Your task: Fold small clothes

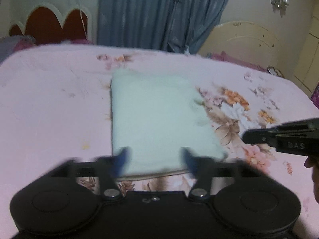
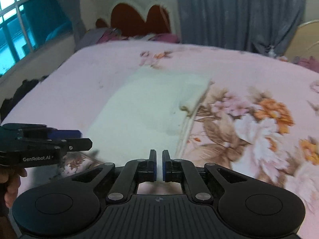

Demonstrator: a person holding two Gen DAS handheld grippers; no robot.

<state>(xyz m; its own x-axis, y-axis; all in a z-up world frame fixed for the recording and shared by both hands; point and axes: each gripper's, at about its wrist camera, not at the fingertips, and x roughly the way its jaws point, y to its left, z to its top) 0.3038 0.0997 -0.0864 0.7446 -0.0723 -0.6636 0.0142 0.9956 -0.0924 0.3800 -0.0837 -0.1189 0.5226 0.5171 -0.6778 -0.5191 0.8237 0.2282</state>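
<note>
A pale green folded cloth point(image 1: 157, 117) lies flat on the pink floral bed; it also shows in the right wrist view point(image 2: 143, 111). My left gripper point(image 1: 155, 159) is open, its blue-padded fingers spread over the cloth's near edge, holding nothing. It shows from the side in the right wrist view point(image 2: 83, 139). My right gripper point(image 2: 159, 165) is shut with only a thin gap between the pads, above the cloth's near edge, and nothing is seen in it. It shows in the left wrist view point(image 1: 247, 136) to the right of the cloth.
The pink floral bedsheet point(image 1: 49, 103) covers the bed. A red and cream headboard point(image 1: 49, 23) and blue curtains point(image 1: 159, 12) stand behind. A second cream headboard point(image 1: 249, 37) is at the back right. A window point(image 2: 18, 25) is at the left.
</note>
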